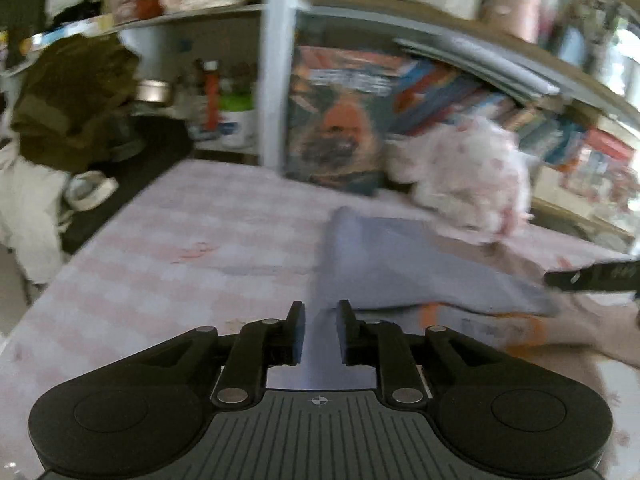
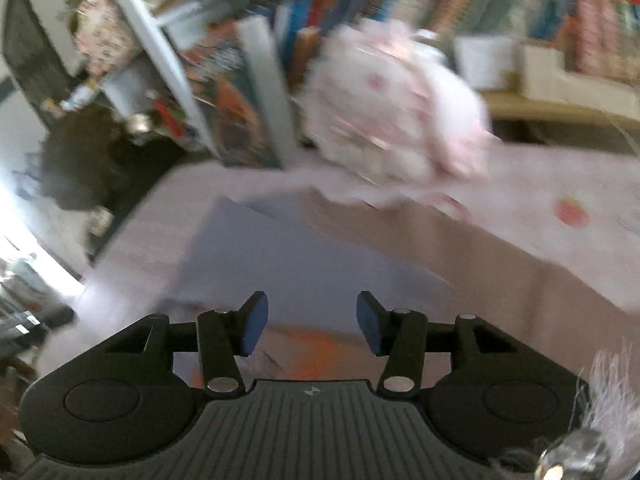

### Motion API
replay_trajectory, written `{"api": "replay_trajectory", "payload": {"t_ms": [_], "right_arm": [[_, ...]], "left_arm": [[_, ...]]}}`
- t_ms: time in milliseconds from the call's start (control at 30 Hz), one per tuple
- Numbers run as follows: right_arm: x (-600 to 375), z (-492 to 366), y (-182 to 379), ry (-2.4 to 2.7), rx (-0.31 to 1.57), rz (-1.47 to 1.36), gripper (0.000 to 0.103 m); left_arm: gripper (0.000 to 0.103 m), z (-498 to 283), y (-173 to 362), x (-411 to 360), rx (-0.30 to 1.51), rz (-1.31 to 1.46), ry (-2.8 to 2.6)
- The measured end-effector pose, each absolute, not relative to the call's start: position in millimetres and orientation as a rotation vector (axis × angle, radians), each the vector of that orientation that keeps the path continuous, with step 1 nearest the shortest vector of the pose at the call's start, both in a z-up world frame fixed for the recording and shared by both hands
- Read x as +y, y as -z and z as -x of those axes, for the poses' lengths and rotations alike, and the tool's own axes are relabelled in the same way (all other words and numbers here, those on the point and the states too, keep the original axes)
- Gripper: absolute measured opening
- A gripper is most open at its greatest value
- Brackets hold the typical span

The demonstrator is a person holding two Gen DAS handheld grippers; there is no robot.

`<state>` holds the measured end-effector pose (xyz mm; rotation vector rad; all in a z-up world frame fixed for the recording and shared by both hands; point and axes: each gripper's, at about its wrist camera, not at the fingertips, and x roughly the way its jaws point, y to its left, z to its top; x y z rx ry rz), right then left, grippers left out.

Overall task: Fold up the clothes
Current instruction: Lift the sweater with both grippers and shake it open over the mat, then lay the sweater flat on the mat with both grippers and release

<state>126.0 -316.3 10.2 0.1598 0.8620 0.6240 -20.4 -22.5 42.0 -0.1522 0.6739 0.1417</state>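
Closely pinched between the left tool's fingers is the near edge of a grey garment, which is spread ahead on the pink checked table. Spread apart, the right tool is held empty just above the garment.

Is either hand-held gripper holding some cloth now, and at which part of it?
The left hand-held gripper appears to pinch the near edge of the grey cloth, though blur leaves doubt. The right hand-held gripper is open, holding nothing.
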Motion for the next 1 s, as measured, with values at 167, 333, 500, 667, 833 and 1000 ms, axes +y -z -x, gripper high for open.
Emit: {"api": "replay_trajectory", "payload": {"t_ms": [167,333,500,667,833,1000], "right_arm": [[-357,-92,9,-0.570,0.883,-0.092,0.051],[-371,-57,25,-0.564,0.906,0.043,0.051],[-389,-34,36,-0.550,0.925,0.076,0.050],[-387,-26,40,-0.554,0.935,0.134,0.046],[-385,-18,39,-0.575,0.928,0.173,0.032],[-385,-11,37,-0.604,0.959,0.149,0.018]], "left_arm": [[0.023,4,-24,-85,0.724,0.122,-0.007],[0.023,-5,-6,-136,0.769,0.106,0.090],[0.023,-23,-6,-171,0.757,0.017,0.145],[0.030,-60,-11,-206,0.719,-0.079,0.212],[0.030,-96,2,-247,0.731,-0.266,0.257],[0.032,-120,30,-263,0.791,-0.435,0.213]]}}
